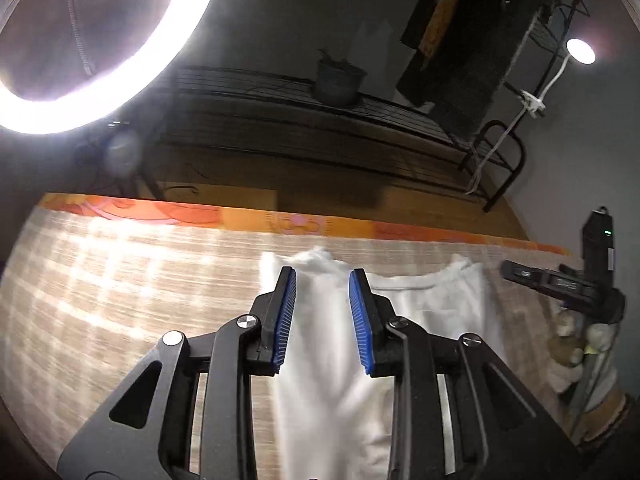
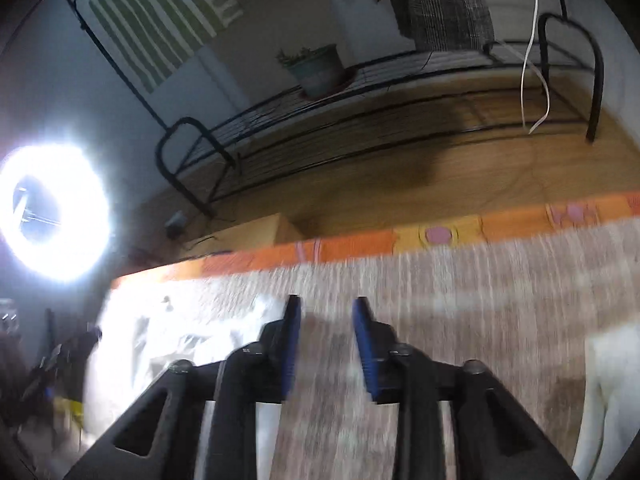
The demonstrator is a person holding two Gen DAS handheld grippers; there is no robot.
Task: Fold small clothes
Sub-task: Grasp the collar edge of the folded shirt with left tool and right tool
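A small white garment (image 1: 416,312) lies on the striped beige tablecloth (image 1: 132,292), partly folded lengthwise with its neckline toward the far edge. My left gripper (image 1: 322,276) is open just above it, its blue pads either side of a white fold. My right gripper (image 2: 327,304) is open and empty over bare cloth (image 2: 500,312); the view is motion-blurred. The white garment (image 2: 168,340) lies to its left, brightly lit. Another white cloth (image 2: 608,392) lies at the right edge. The right gripper also shows in the left wrist view (image 1: 560,280) as a dark tool at the right.
The table's far edge has an orange patterned border (image 1: 280,220). A bright ring light (image 1: 120,60) stands at the left. Beyond the table is a wooden floor, a black metal bed frame (image 1: 320,128) with a potted plant (image 1: 338,80), and a small lamp (image 1: 580,52).
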